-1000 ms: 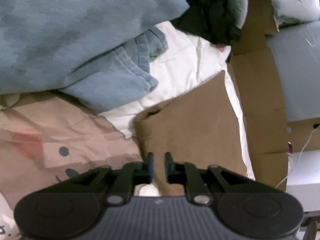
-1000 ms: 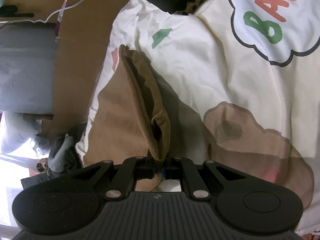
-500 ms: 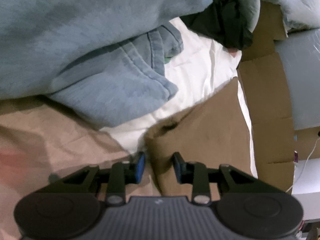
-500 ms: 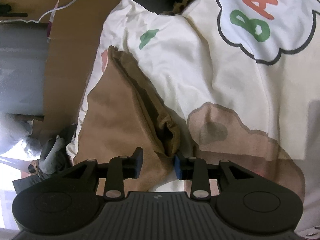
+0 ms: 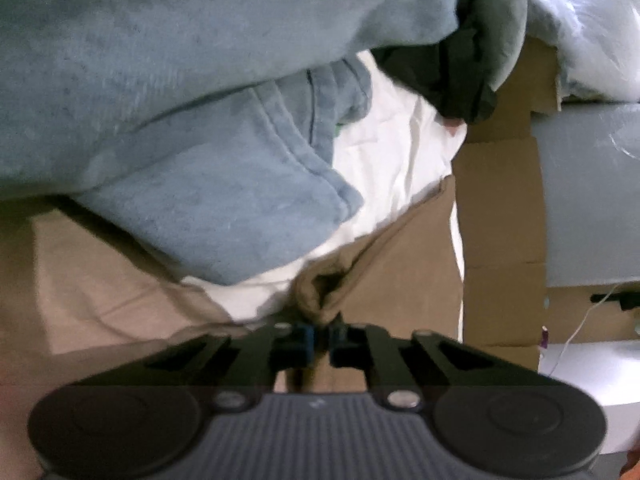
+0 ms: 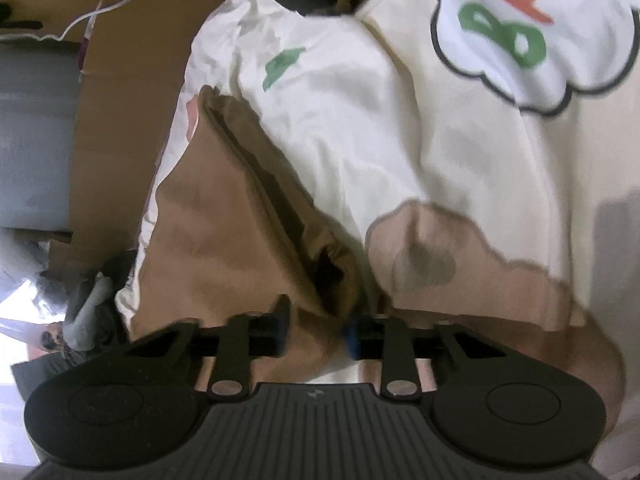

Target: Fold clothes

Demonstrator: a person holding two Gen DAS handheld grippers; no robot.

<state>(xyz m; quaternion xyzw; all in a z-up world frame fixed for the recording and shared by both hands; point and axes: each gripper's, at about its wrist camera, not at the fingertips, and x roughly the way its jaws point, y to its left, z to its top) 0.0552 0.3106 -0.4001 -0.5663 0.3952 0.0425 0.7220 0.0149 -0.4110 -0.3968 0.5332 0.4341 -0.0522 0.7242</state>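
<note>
Brown garment (image 5: 404, 280) lies spread flat on the cream printed bedsheet (image 6: 360, 120), one corner bunched into a puckered fold, its thick hem running diagonally across the sheet.

Both fisheye views were dim and motion-soft, edges bowed and vignetted black, with blown-out daylight glaring at one side.

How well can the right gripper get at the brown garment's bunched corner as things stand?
Probably yes: the bunched corner of the brown garment lies between the closing jaws of the right gripper, and nothing covers it.
</note>
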